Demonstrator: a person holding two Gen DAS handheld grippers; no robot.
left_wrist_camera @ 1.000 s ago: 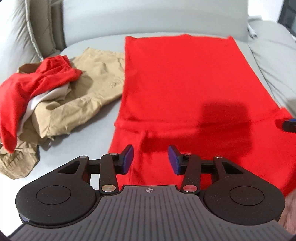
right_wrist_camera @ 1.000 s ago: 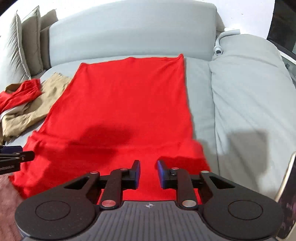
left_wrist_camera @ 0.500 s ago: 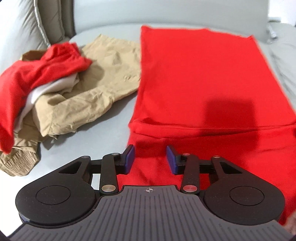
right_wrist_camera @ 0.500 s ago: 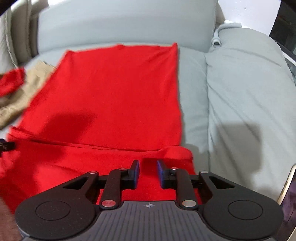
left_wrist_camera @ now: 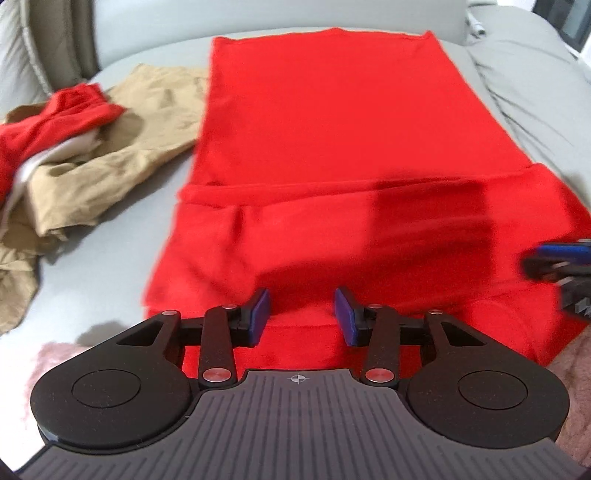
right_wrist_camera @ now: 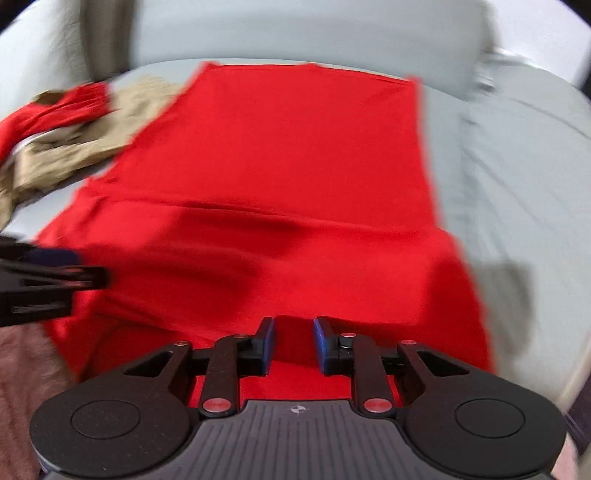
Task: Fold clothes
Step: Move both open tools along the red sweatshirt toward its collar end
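A red garment [left_wrist_camera: 332, 147] lies flat on the grey sofa seat [left_wrist_camera: 110, 236], with a folded band across its near part. My left gripper [left_wrist_camera: 301, 314] hovers over the garment's near left edge, jaws apart, pads touching nothing. In the blurred right wrist view my right gripper [right_wrist_camera: 293, 343] is above the near right part of the red garment [right_wrist_camera: 295, 147]. Its jaws are opening, red cloth shows in the gap, and the pads are not pressing on it. Each gripper shows in the other's view: the right gripper [left_wrist_camera: 557, 258] and the left gripper [right_wrist_camera: 48, 273].
A pile of tan trousers [left_wrist_camera: 147, 110], with a crumpled red cloth [left_wrist_camera: 62, 114] and something white on it, lies left of the garment. The grey backrest [left_wrist_camera: 258, 22] is behind and a grey cushion [left_wrist_camera: 535, 92] at the right. A person's sleeve [right_wrist_camera: 22, 369] is close by.
Both grippers have shifted sideways over the garment's near edge. The right gripper has come into the left view's right edge. The right gripper's jaws stand slightly wider, and its view is now blurred.
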